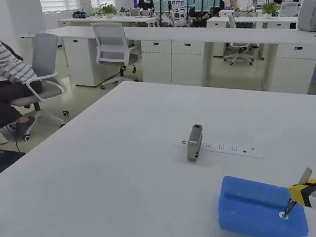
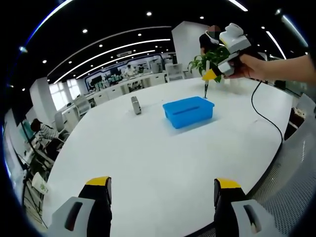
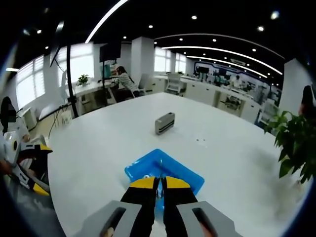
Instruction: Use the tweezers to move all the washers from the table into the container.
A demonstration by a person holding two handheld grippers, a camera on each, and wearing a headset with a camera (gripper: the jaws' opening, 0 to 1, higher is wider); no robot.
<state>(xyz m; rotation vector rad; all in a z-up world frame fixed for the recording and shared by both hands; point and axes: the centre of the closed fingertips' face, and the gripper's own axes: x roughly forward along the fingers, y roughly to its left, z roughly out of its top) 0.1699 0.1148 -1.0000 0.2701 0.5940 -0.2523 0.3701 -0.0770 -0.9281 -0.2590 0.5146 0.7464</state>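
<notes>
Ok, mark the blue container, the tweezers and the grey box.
blue container (image 1: 254,206): head view, middle of its body.
tweezers (image 1: 289,207): head view, metal shaft near the tip.
grey box (image 1: 194,141): head view, its facing side.

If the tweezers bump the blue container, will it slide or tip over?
Probably slides rather than tips: the blue container looks low and wide, flat on the smooth white table. It seems thin plastic, so likely light, and a nudge from the tweezers may shift it.
</notes>
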